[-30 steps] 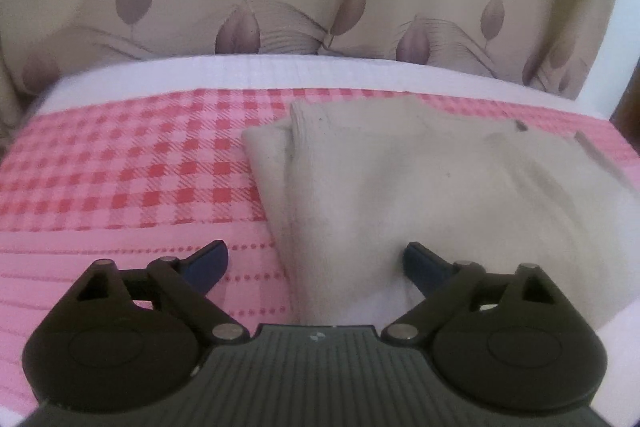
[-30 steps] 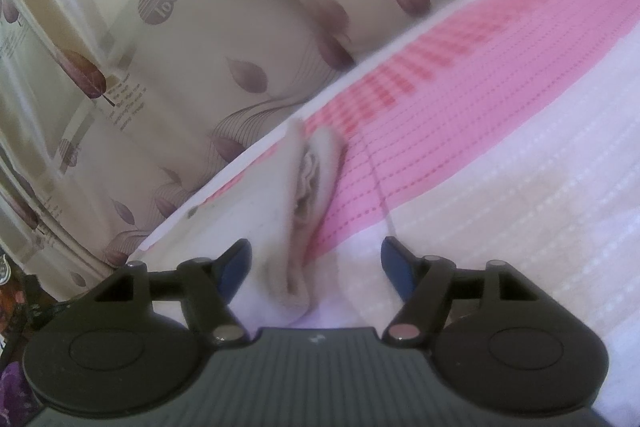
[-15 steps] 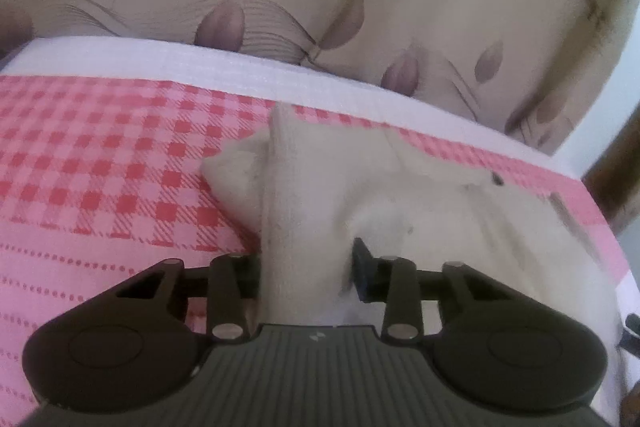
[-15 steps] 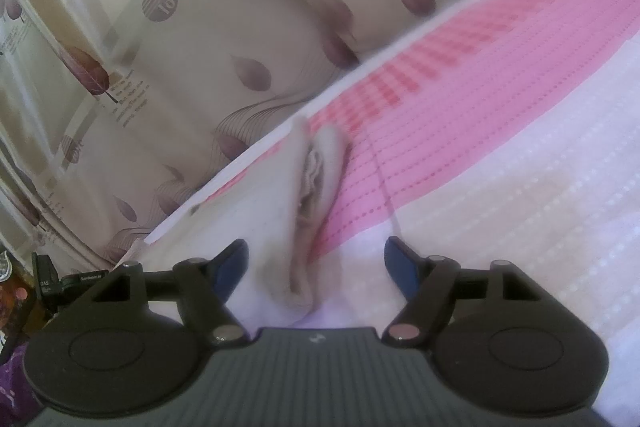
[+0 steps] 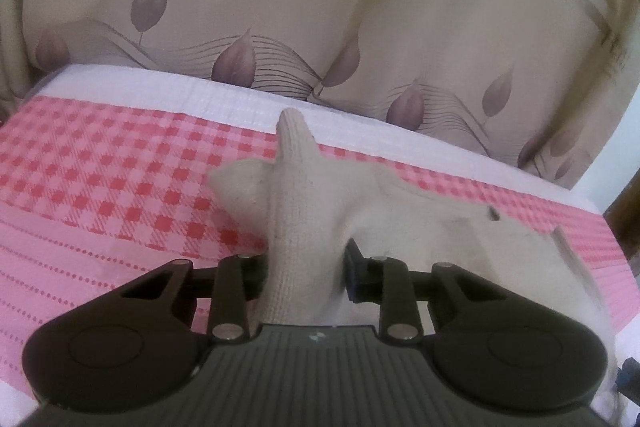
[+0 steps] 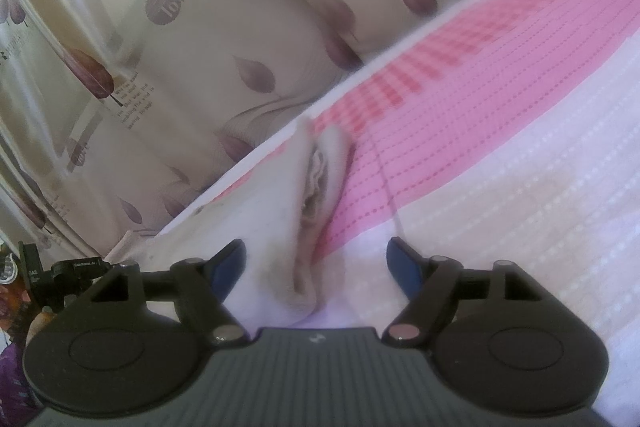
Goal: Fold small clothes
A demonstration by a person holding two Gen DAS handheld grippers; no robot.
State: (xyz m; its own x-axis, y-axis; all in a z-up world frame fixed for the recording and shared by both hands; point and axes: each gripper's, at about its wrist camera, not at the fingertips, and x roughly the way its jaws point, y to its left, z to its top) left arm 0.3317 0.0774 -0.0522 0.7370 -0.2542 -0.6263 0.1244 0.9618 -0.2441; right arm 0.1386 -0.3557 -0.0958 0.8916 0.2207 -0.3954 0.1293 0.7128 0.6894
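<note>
Cloth, cream and knitted, is the thing to be folded: a small garment [image 5: 420, 227] lying on the pink checked bedcover [image 5: 100, 187], with a leaf-printed curtain [image 5: 280, 7] hanging behind the bed. Starting at the left, the left gripper [image 5: 306, 273] has just been closing, and its jaws now clench a bunched ridge of the fabric that stands up straight ahead of it in a peak; the rest of the garment trails away to its right, still resting on the cover. It looks light and limp, so it should lift with little effort but will sag and crumple wherever it is unsupported, and a pinch near an edge or corner would likely serve better than one mid-panel. Further right, the right gripper [image 6: 316, 263] has its jaws spread; they have just been opening a little, and a folded edge of the garment lies between them, nearer the left finger, ungripped.
</note>
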